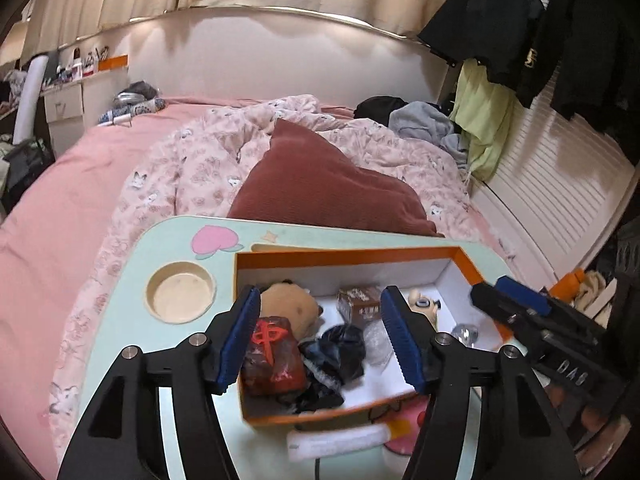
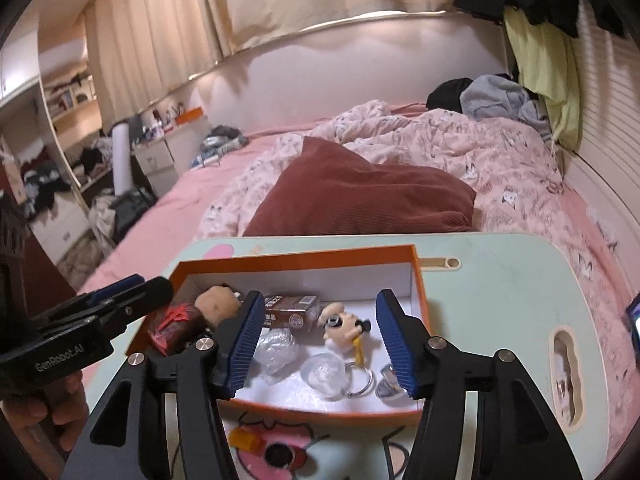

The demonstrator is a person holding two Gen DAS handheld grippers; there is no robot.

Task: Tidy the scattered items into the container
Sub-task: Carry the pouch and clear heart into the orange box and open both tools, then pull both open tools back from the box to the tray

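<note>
An orange box (image 1: 344,254) (image 2: 296,258) with a white inside stands on a mint lap table (image 1: 120,320) (image 2: 500,300) on the bed. Inside lie a brown plush (image 1: 286,300) (image 2: 216,302), a red-wrapped packet (image 1: 272,360) (image 2: 172,326), a dark bundle (image 1: 340,354), a small brown carton (image 1: 358,300) (image 2: 288,312), crumpled clear plastic (image 2: 276,350), a cartoon figure keychain (image 2: 340,326) and a clear dome (image 2: 322,374). My left gripper (image 1: 320,340) (image 2: 148,282) hangs open over the box's left half, its pads touching nothing. My right gripper (image 2: 320,340) (image 1: 496,290) stands open over the right half, holding nothing.
On the table in front of the box lie a white oblong piece (image 1: 336,442) and a yellow-orange tube (image 2: 246,438). A round cup recess (image 1: 180,292) is at the table's left. A maroon pillow (image 2: 360,192) and a rumpled quilt (image 1: 192,168) lie behind. A hand (image 2: 44,412) holds the left gripper.
</note>
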